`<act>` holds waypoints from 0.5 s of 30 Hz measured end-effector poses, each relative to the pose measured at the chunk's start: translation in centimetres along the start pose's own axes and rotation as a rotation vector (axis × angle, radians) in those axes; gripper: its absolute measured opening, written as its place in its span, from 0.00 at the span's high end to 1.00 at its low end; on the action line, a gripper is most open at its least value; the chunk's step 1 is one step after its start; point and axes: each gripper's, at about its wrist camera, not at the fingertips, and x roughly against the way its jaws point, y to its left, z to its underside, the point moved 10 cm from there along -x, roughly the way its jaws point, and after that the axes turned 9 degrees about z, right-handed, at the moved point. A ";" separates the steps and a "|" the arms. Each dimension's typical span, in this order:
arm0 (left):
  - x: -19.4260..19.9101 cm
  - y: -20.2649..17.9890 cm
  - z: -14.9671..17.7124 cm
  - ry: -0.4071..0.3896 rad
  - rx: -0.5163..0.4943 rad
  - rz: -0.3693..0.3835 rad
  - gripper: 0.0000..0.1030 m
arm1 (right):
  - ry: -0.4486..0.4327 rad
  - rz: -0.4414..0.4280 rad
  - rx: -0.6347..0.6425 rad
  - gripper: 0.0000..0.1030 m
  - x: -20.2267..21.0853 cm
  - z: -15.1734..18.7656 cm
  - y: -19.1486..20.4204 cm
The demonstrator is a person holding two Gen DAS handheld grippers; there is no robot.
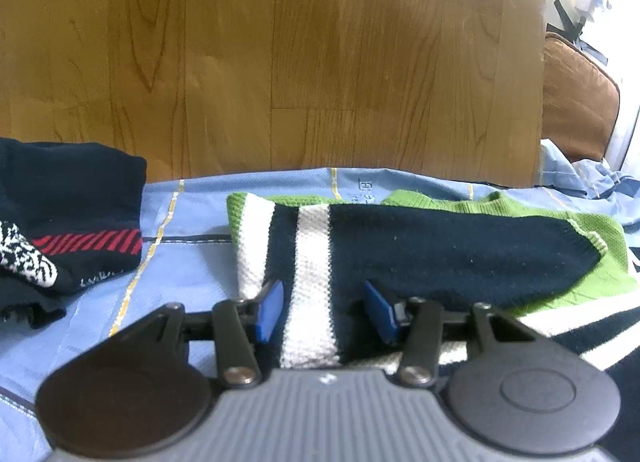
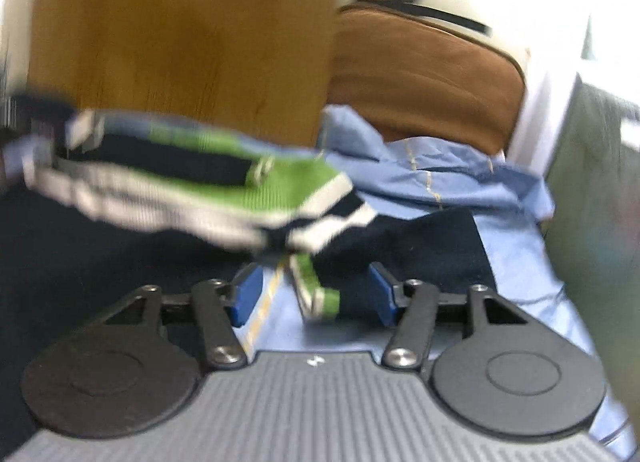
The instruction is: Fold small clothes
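On the light blue cloth (image 1: pixel 192 262) that covers my work surface, I see the knit sweater (image 1: pixel 440 246), navy with white stripes and green panels, lying partly folded, one navy sleeve laid across the green body. My left gripper (image 1: pixel 324 308) sits low at the sweater's near edge with its blue pads (image 1: pixel 270 308) spread wide on either side of a white stripe; the knit passes between them, but neither pad presses on it. To the far left lies a folded dark navy garment (image 1: pixel 72 214) with red diagonal stripes and a white pattern, apart from the sweater. My right gripper (image 2: pixel 316 296) is likewise spread wide, and its view is blurred; a small green and white end of the sweater (image 2: pixel 316 294) lies between the pads, untouched as far as I can tell. Beyond the cloth stand a wooden board (image 1: pixel 280 54) and, to the right, a brown cushion (image 2: pixel 424 74).
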 end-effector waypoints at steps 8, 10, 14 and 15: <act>0.6 -0.3 -0.1 -0.014 -0.026 -0.011 0.52 | 0.000 -0.030 -0.231 0.97 0.1 4.2 -5.2; 1.3 -0.2 -0.4 -0.049 -0.011 0.018 0.52 | -0.023 -0.092 -0.497 0.97 1.1 2.7 -8.8; 3.1 0.2 -1.1 -0.152 0.044 0.092 0.52 | -0.092 -0.131 -0.722 0.97 2.7 -1.3 -12.9; 3.5 0.5 -1.2 -0.169 0.065 0.110 0.51 | -0.100 -0.158 -0.747 0.97 2.7 -2.7 -13.2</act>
